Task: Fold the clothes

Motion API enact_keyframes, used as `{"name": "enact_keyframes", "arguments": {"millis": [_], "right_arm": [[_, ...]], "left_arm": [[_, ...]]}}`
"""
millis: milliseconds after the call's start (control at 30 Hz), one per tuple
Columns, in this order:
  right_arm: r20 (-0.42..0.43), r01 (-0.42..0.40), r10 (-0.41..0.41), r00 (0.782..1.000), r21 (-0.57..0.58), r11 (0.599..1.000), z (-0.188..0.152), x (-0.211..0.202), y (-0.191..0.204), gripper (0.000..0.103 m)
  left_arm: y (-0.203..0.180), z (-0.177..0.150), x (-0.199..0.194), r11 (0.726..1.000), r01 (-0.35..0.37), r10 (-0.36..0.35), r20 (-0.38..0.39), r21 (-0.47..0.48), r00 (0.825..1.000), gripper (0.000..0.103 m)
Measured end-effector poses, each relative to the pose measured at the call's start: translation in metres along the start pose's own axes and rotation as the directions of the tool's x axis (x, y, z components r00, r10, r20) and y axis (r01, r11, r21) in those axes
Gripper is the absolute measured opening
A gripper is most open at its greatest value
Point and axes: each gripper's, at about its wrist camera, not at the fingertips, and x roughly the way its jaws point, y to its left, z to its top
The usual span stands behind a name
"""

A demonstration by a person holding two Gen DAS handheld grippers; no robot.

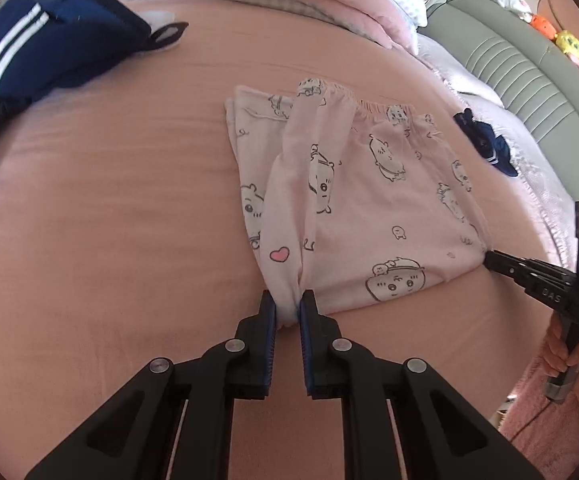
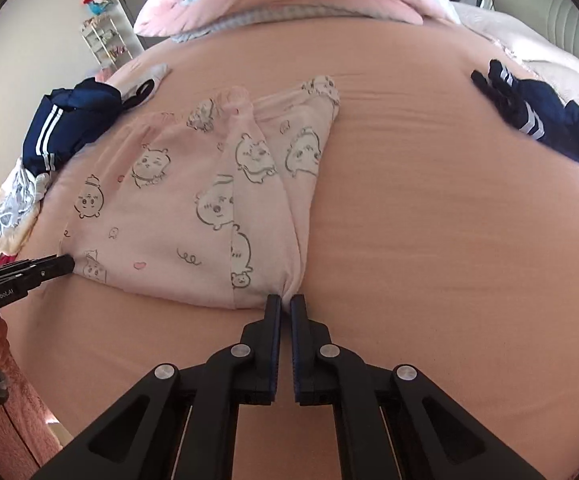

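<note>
On the bed with the peach-pink sheet (image 1: pixel 109 220) lies the pale pink cotton pajama garment printed with small cartoon animals (image 1: pixel 369 200), partly folded, in front of both of my grippers. My left gripper (image 1: pixel 288 304) is closed on the near left corner of the cloth, and my right gripper (image 2: pixel 285 304) is closed on the near right corner, so I hold the near edge at its two ends. The garment stretches away from me, its elastic waistband at the far side. I think the coming fold must carry this near edge forward over the garment toward the waistband, with both hands moving together. Neither hand is nearer. On the left gripper's body, seen from the right wrist camera, I read "GenRobot.AI"; on the right gripper I read only "DAS". Dark blue clothes with white stripes (image 2: pixel 69 128) wait apart.
</note>
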Motion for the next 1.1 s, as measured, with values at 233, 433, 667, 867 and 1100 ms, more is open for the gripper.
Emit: {"name": "enact_keyframes", "arguments": {"millis": [233,433,667,867,1100], "right_arm": [[0.056,0.091,-0.092,0.994,0.011,0.996,0.002,-0.018,-0.008,0.001],[0.145,-0.037,0.054,0.988,-0.113,0.993,0.021,-0.026,0.027,0.003],[0.021,-0.055,0.062,0.998,-0.256,0.965,0.009,0.018,0.07,0.003],[-0.028,-0.012,0.008,1.0,-0.156,0.988,0.008,0.005,0.02,0.0],[0.073,-0.026,0.036,0.997,-0.133,0.991,0.011,-0.019,0.021,0.004]], "left_arm": [[0.02,0.001,-0.028,0.992,-0.114,0.116,0.038,-0.057,0.992,0.013],[-0.039,0.013,-0.025,0.993,0.008,-0.021,0.119,0.114,0.993,0.013],[-0.108,0.006,0.037,0.935,-0.041,0.039,0.012,0.352,0.999,0.013],[-0.079,0.004,0.022,0.951,-0.046,0.066,-0.054,0.306,0.996,0.014],[-0.087,0.008,0.007,0.961,-0.024,0.013,0.042,0.274,0.999,0.052]]}}
